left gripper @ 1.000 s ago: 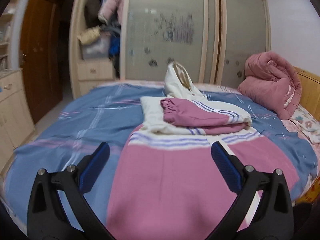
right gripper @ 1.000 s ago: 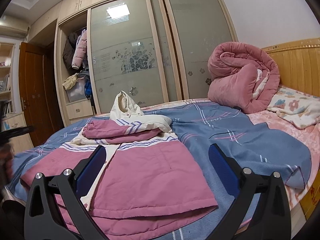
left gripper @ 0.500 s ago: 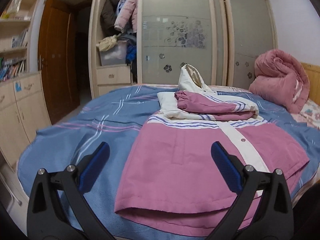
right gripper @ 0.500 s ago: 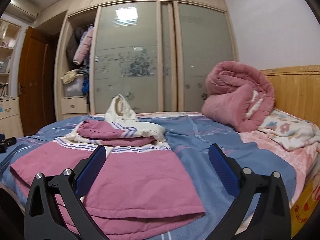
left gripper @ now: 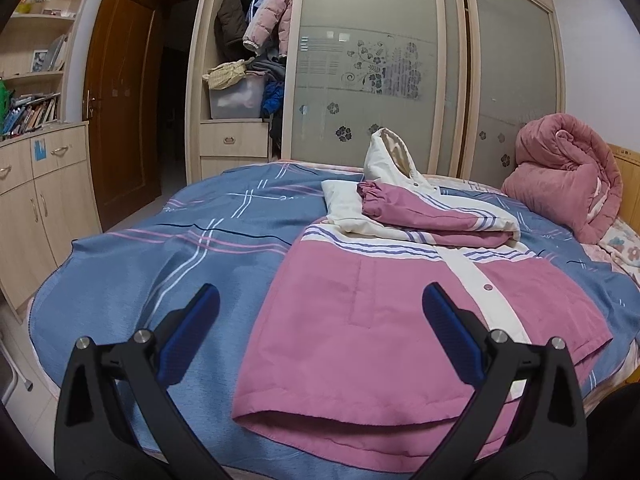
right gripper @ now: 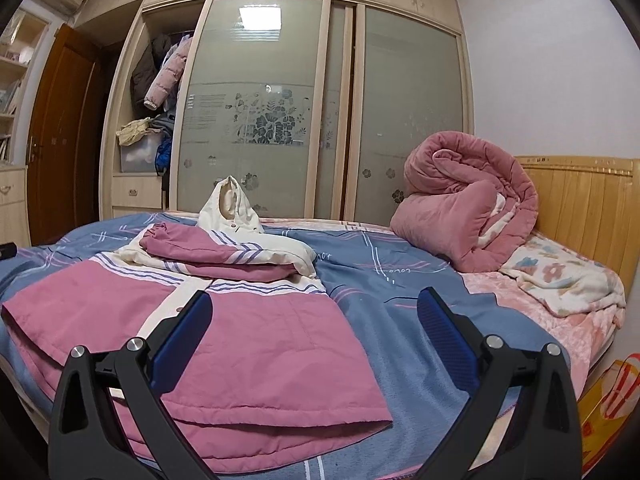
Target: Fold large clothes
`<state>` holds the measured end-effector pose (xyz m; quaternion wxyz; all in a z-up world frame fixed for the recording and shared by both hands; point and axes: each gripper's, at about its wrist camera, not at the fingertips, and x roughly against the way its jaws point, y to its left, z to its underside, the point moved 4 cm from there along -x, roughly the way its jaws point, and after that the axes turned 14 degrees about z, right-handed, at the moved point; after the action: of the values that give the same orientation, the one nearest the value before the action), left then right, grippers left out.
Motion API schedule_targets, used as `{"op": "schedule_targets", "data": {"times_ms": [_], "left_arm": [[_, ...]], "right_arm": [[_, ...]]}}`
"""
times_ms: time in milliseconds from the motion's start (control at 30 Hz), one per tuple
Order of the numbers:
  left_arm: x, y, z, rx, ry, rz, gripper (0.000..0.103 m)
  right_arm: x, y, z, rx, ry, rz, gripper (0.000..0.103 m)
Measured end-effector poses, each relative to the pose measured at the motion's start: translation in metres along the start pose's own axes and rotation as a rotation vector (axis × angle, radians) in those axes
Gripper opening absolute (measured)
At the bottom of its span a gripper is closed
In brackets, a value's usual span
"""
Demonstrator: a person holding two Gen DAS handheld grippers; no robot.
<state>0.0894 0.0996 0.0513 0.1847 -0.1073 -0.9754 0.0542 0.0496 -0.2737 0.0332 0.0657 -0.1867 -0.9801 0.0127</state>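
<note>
Hovering both grippers, left (left gripper: 320, 322) and right (right gripper: 314, 320), fingers spread wide and empty, we are eyeing the pink-and-cream padded jacket (left gripper: 384, 320) at the bed's (left gripper: 168, 280) near edge; next, grip its hem corners.

no legible text anywhere, only blurred unreadable print on the frosted wardrobe door (left gripper: 360, 68)

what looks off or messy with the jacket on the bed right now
The jacket lies flat with sleeves folded across its chest, but its hood sticks upright instead of lying flat. Nothing looks damaged or spilled.
</note>
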Motion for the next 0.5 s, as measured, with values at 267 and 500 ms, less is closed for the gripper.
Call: {"op": "schedule_targets", "data": {"times_ms": [267,500], "left_arm": [[0.0,-0.002,0.0,-0.022,0.007,-0.016,0.101],[0.002,-0.01,0.001,-0.062,0.0,-0.014,0.101]], "right_arm": [[-0.003,0.0,0.0,-0.03,0.02,-0.02,0.102],[-0.004,0.003,0.0,-0.026,0.027,-0.028,0.102]]}}
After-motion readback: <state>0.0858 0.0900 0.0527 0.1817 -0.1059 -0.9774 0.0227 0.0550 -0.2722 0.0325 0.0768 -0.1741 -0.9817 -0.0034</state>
